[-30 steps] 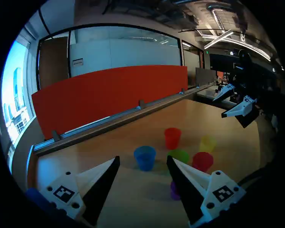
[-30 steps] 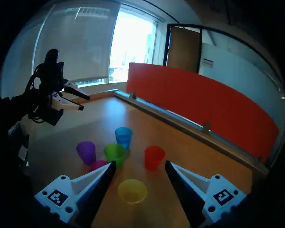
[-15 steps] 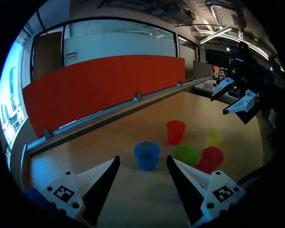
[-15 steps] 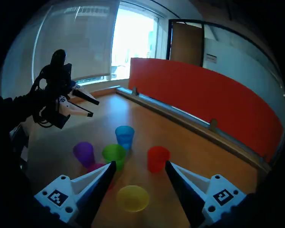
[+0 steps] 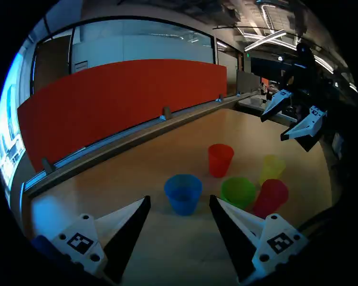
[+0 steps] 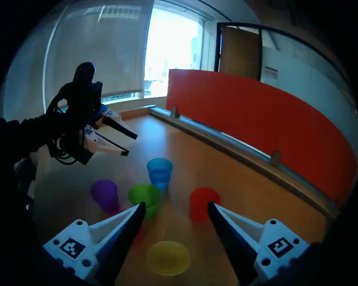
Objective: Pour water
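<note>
- My left tool (image 5: pixel 179 198) has come lower and closer to the cups in the last second. Its two fingers are wide apart and hold nothing.
- The blue cup (image 5: pixel 183 193) now sits right in front of the gap between those fingers. It looks bigger than before. It stands upright on the desk (image 5: pixel 131 176).
- My right tool (image 6: pixel 176 204) is wide apart too, with nothing in it. It has crept forward a bit, so the yellow cup (image 6: pixel 168 257) now lies low between its fingers.
- In the right gripper view, my left tool has swung in from the side. It now hangs in the air near the purple cup (image 6: pixel 104 194) and the green cup (image 6: pixel 144 196).
- The orange cup (image 5: pixel 220 159) stands just behind the blue one. The cups themselves have stayed put.
- I think I am getting ready to grab the blue cup so I can pour. I cannot tell which cup has water in it.
</note>
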`<act>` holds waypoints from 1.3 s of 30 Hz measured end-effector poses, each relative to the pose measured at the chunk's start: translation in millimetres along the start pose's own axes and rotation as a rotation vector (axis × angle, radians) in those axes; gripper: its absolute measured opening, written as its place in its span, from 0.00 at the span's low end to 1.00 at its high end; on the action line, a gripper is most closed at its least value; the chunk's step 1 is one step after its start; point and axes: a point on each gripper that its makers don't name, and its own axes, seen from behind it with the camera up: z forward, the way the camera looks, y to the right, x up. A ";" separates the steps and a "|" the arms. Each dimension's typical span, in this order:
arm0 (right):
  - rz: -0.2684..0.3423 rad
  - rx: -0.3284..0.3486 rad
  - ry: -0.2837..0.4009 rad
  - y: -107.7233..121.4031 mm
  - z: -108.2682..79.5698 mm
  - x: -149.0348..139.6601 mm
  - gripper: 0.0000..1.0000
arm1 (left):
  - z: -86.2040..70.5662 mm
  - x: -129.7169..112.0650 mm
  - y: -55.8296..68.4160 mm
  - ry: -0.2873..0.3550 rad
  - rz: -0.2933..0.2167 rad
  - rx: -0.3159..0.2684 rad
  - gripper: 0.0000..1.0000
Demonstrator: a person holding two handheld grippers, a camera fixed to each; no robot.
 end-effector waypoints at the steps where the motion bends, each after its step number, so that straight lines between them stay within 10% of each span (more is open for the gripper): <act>1: -0.001 0.003 -0.002 -0.9 1.7 -0.2 1.00 | 2.6 -1.0 0.6 -0.003 0.003 -0.004 0.92; 39: -0.030 0.050 -0.032 -11.9 30.1 -3.6 1.00 | 61.5 -33.2 3.2 -0.118 0.105 -0.093 0.91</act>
